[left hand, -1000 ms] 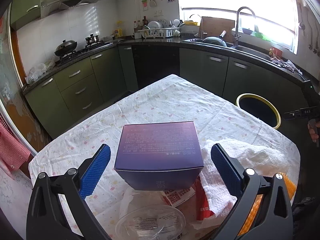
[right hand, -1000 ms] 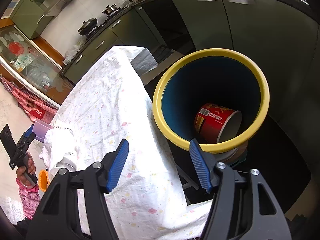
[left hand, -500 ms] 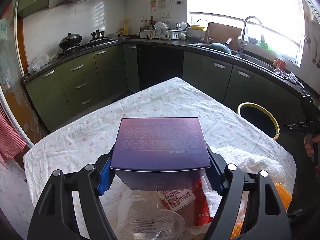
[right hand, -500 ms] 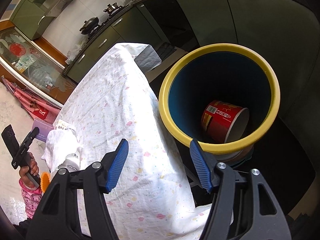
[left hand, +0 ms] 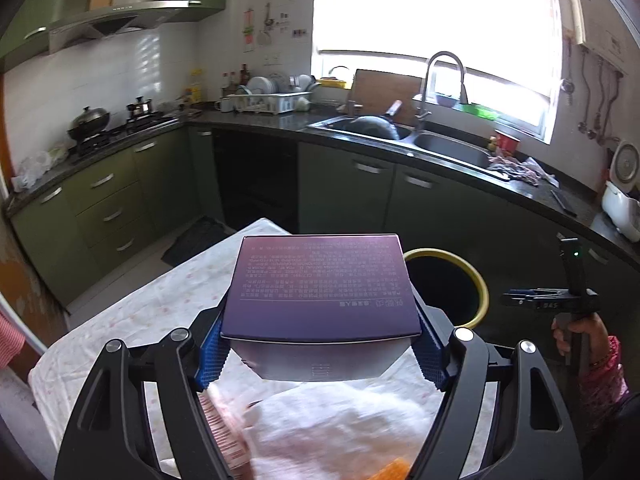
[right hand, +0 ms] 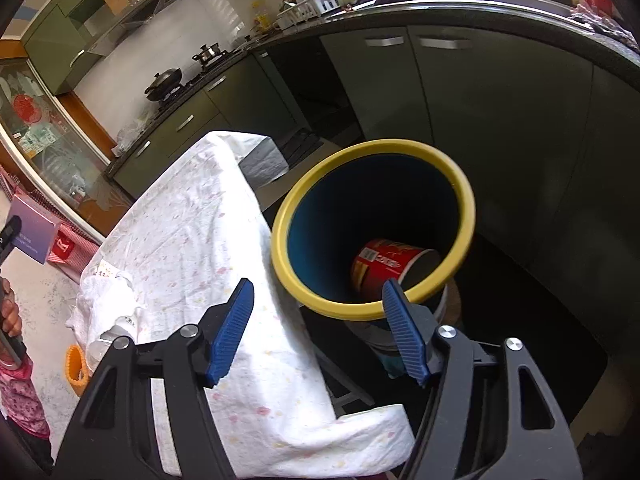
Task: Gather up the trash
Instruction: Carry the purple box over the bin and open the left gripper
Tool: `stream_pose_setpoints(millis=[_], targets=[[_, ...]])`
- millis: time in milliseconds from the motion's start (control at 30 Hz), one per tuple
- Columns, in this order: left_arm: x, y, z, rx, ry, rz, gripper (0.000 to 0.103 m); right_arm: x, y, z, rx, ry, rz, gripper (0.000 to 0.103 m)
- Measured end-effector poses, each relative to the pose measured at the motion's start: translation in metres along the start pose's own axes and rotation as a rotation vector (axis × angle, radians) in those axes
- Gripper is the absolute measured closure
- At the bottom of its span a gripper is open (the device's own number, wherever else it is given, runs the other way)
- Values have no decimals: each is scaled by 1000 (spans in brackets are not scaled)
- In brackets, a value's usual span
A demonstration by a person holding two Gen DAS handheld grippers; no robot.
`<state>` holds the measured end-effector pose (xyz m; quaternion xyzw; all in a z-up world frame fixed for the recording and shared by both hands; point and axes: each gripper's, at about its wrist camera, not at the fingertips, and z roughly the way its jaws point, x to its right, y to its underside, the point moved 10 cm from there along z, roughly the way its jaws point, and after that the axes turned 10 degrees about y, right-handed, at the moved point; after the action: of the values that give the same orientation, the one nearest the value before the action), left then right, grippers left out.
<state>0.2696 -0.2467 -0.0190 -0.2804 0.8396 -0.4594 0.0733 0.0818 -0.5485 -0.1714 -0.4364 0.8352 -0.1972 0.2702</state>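
One floral-clothed table [right hand: 192, 240] is filling the lower left of the right wrist view; one yellow-rimmed bin [right hand: 464, 216] is holding one red cup [right hand: 384, 268]. The left gripper [left hand: 320, 344] is clamping one purple box [left hand: 320, 280] (frame centre), while the right gripper [right hand: 320, 332] is hanging spread apart, holding nothing.

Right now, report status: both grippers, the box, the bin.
Left gripper shut on purple box, lifted above table. Right gripper open, empty, over bin. Red cup already inside. Nothing blocking.

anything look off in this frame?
Nothing stands out. The left gripper holds the purple box level, and the red cup lying on its side in the bin is trash.
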Motion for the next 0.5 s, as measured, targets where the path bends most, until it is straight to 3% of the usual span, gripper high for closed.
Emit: stream_pose_setpoints(millis=[133, 300, 500], targets=[[65, -21, 56, -77, 119, 58, 28, 35, 0, -14, 48, 52, 23, 38], [137, -35, 140, -182, 218, 122, 28, 78, 5, -23, 87, 101, 65, 37], [188, -35, 244, -294, 260, 141, 28, 118, 16, -22, 84, 108, 125, 37]])
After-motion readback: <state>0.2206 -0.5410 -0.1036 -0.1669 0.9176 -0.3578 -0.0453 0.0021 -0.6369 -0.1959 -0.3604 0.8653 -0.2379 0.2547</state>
